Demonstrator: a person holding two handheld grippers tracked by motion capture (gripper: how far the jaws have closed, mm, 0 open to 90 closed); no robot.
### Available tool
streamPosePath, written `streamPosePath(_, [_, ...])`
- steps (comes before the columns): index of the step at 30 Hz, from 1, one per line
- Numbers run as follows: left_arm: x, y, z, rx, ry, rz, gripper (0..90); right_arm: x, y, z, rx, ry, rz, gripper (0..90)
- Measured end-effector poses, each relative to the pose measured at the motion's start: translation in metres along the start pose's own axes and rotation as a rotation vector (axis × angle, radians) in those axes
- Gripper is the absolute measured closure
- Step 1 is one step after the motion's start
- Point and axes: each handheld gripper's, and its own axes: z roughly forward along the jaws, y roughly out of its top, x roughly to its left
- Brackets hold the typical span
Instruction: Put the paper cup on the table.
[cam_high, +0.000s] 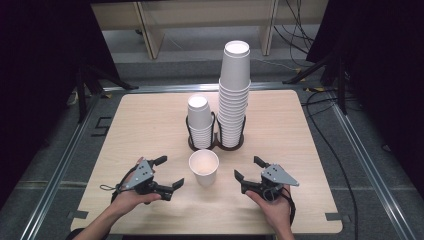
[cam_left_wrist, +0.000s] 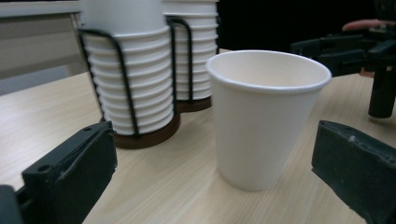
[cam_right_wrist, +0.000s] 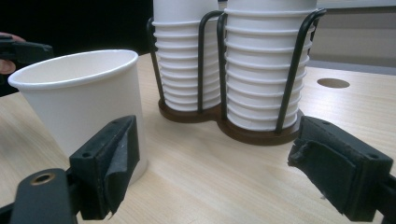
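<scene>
Both grippers sit low on my side of the table (cam_high: 150, 120): left gripper (cam_high: 170, 172) spread wide, right gripper (cam_high: 247, 168) spread, neither touching anything. Cup (cam_high: 204, 167) stands upright between them, just before the rack (cam_high: 215, 142); I'd say freshly released for restacking.

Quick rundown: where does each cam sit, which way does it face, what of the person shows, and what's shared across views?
High view: above the person's side, looking forward and down on the light wooden table; both forearms, left tongs and right tongs show.
Left gripper view: low on the table, facing the single white paper cup; own tongs open, the other hand's tongs beyond.
Right gripper view: low, facing the black wire cup holder; own tongs open.
Shared: cup and holder.
</scene>
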Motion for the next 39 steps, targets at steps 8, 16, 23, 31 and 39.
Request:
streamPosePath(8, [0.011, -0.019, -0.031, -0.004, 0.142, -0.18, 0.0, 0.001, 0.0, 0.0, 0.007, 0.018, 0.013, 14.7])
streamPosePath(16, [0.033, -0.044, -0.052, -0.01, 0.294, -0.223, 0.0, 0.0, -0.001, 0.0, 0.019, 0.0, 0.011, 14.7])
streamPosePath(23, [0.039, -0.053, -0.059, -0.006, 0.375, -0.227, 0.0, -0.002, -0.004, 0.001, 0.004, -0.013, 0.005, 14.7])
streamPosePath(31, [0.036, -0.056, -0.06, 0.006, 0.393, -0.223, 0.0, 0.0, -0.007, 0.001, -0.004, -0.004, 0.024, 14.7])
streamPosePath(39, [0.036, -0.056, -0.06, 0.008, 0.393, -0.222, 0.0, -0.002, -0.009, 0.0, -0.019, -0.012, 0.023, 14.7])
